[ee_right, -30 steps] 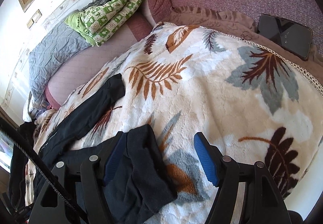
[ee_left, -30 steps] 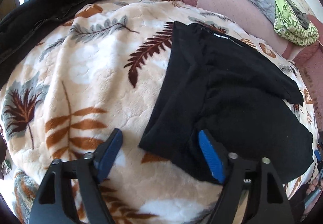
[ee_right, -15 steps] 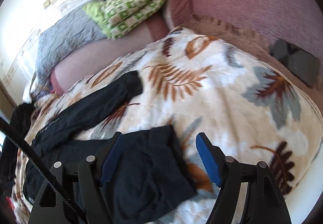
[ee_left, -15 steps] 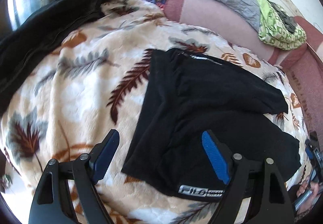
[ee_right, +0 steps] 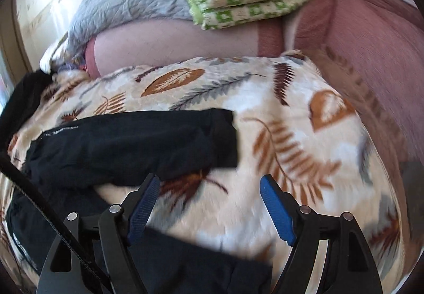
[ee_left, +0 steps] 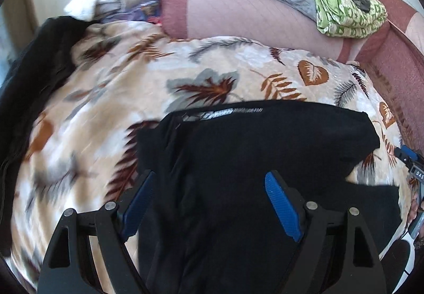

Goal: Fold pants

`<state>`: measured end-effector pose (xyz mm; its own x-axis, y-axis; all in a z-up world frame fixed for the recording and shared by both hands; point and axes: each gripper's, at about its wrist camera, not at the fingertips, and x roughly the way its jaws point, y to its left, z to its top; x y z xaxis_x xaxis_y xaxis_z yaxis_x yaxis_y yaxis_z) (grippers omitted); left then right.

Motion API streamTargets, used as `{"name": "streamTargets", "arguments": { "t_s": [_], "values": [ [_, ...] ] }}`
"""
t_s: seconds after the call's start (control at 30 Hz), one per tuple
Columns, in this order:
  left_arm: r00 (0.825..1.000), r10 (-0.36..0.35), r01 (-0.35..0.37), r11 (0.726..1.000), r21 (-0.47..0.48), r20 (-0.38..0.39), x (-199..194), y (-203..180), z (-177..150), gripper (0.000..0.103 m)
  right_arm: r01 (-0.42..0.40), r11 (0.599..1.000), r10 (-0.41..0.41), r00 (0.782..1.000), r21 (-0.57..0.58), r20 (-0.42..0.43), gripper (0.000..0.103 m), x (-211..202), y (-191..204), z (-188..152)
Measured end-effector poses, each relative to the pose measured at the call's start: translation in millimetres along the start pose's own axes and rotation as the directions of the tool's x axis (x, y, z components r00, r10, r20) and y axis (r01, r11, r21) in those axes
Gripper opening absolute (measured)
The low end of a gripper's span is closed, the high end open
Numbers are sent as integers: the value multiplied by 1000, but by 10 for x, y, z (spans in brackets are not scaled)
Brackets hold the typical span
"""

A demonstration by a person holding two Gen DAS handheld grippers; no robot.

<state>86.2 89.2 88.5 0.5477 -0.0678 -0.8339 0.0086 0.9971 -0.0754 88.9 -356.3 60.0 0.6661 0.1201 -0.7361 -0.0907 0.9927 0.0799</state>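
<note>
Black pants [ee_left: 238,166] on leaf-print blanket [ee_left: 111,98]; both grippers released.

The pants' near edge is cut off below your grippers, and motion blur smears the blanket. The fold's long axis runs left-right, its printed edge on the far side. Your left gripper [ee_left: 209,204] tilts down over the pants, jaws wide, gripping nothing. Your right gripper [ee_right: 209,204] hangs over blanket, jaws opening, empty.
</note>
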Motion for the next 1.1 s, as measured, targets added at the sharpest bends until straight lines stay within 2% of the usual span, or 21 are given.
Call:
{"name": "streamTargets", "arguments": {
  "t_s": [0.07,0.17,0.27,0.4,0.57,0.67,0.77,0.8,0.83,0.87,0.9,0.93,0.97,1.0,1.03,1.1],
  "values": [
    [999,-27,27,999,23,-35,215,-71,194,83,-18,1000,18,1000,-18,-25,83,148,37,125],
    [995,-52,58,997,57,-88,521,-167,401,83,-91,994,86,993,-53,-86,83,467,86,359],
    [984,-85,98,992,78,-158,865,-232,582,83,-191,979,180,975,-76,-133,83,786,128,636],
    [980,-114,129,988,84,-163,1185,-226,851,83,-248,966,234,958,-73,-166,83,1144,195,931],
    [961,-173,205,969,140,-214,1499,-252,1052,83,-268,956,235,943,-117,-237,83,1562,334,1136],
    [948,-168,231,947,222,-270,1709,-338,1041,83,-284,946,232,930,-157,-284,83,1812,421,1180],
    [958,-135,211,928,307,-252,1779,-450,977,83,-309,937,242,910,-162,-337,85,2004,449,1143],
    [961,-123,200,927,317,-247,1780,-472,964,83,-306,934,233,913,-186,-334,85,2030,480,1127],
    [962,-123,199,928,316,-245,1771,-476,965,72,-302,930,225,918,-209,-326,85,2019,505,1113],
    [961,-138,211,925,317,-238,1729,-485,960,59,-300,928,220,919,-220,-326,81,2013,522,1100],
    [963,-148,216,923,319,-223,1675,-489,965,5,-299,926,215,920,-230,-328,73,2006,539,1084],
    [960,-164,231,922,311,-228,1636,-485,955,1,-298,923,212,922,-245,-325,40,1967,561,1066],
    [964,-159,222,923,314,-215,1597,-490,941,1,-312,918,225,917,-243,-328,10,1945,568,1064],
    [968,-147,208,922,327,-202,1566,-506,907,1,-353,911,268,899,-213,-346,6,1909,562,1054],
    [972,-135,195,924,330,-194,1541,-519,867,1,-369,907,285,893,-204,-347,6,1855,571,1024],
    [976,-128,181,927,329,-178,1462,-541,804,1,-364,905,278,897,-219,-342,6,1786,615,966]
  ]
}}
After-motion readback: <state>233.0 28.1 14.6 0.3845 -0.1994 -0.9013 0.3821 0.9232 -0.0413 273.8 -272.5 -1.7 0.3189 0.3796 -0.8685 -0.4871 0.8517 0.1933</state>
